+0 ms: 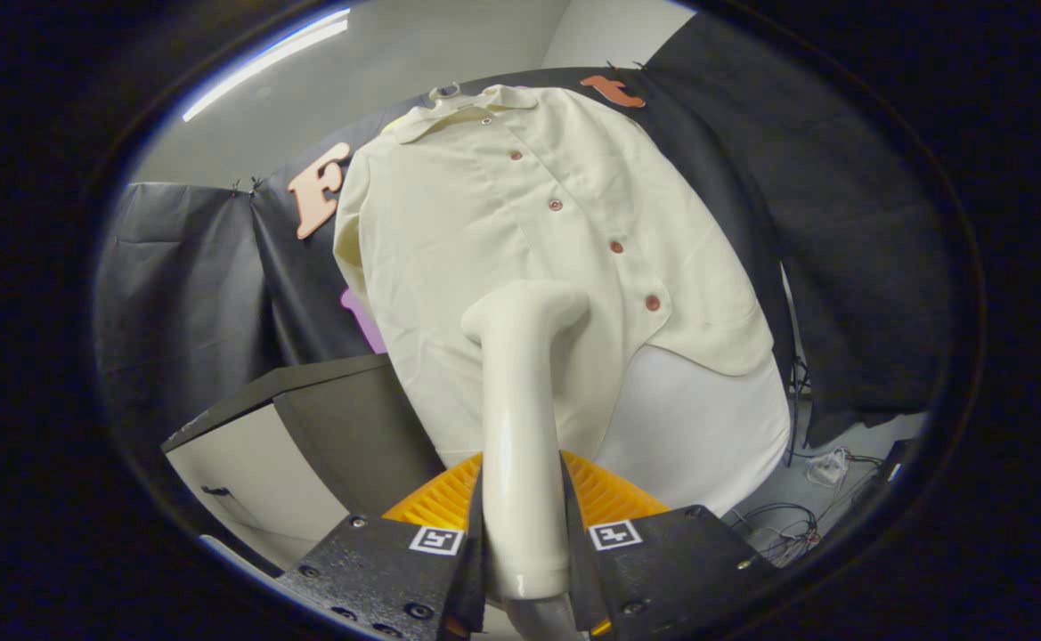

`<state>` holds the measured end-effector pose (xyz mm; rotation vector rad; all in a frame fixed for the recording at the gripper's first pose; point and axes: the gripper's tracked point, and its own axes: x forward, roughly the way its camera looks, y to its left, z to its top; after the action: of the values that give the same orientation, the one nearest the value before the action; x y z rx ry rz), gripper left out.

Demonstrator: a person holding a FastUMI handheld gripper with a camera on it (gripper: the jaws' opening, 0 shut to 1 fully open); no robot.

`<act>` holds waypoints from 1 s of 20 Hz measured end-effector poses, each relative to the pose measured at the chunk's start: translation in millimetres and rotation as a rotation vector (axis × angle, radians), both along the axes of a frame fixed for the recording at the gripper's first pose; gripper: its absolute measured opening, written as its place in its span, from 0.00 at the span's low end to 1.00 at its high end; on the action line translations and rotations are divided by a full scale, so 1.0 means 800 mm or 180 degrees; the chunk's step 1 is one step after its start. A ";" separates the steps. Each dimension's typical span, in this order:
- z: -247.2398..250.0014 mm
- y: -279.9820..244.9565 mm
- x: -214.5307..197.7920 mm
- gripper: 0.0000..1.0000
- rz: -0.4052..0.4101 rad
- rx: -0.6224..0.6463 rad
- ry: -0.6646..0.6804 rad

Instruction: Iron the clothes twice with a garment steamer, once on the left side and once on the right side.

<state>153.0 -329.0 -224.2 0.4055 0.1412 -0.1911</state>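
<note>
Closest to us, the gripper [524, 543] has both fingers pressed against the handle of the garment steamer [520, 401], one on each side, so we hold it firmly with the jaws narrowed onto the handle. From between the fingers the steamer's pale body runs straight ahead and upward, and at its far end the head bends over to the right, toward the shirt [520, 231].

That shirt hangs directly ahead of us, beyond the steamer head, against the booth's dark cloth wall [841, 223]. Its long axis runs from the collar, farthest up, down to the hem near the head, leaning a little so that the button placket [614, 247] slants down toward the right. We see the head overlapping the lower part of the shirt, on the panel left of the buttons; whether it touches the fabric or stands just off it we cannot tell.

We judge that a stroke along the garment's length is what the task asks of us, and that the head is placed for the panel left of the placket. The panel on the far side of the buttons lies to the right of the head. A dark cabinet [306, 418] stands low and to the left of the fingers, and loose cables [787, 525] lie on the floor to the right.
</note>
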 end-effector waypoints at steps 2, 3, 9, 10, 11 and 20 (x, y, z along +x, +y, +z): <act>-0.013 -0.002 -0.006 0.37 -0.0013 0.0028 0.0043; -0.021 -0.003 -0.011 0.37 -0.0011 0.0052 0.0073; -0.039 -0.013 -0.031 0.37 -0.0051 0.0106 0.0201; -0.040 -0.015 -0.035 0.37 -0.0068 0.0114 0.0209; -0.040 -0.016 -0.039 0.37 -0.0072 0.0119 0.0214; 0.021 -0.014 -0.046 0.37 -0.0103 0.0102 0.0034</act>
<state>116.0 -340.4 -207.5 0.4390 0.1485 -0.2232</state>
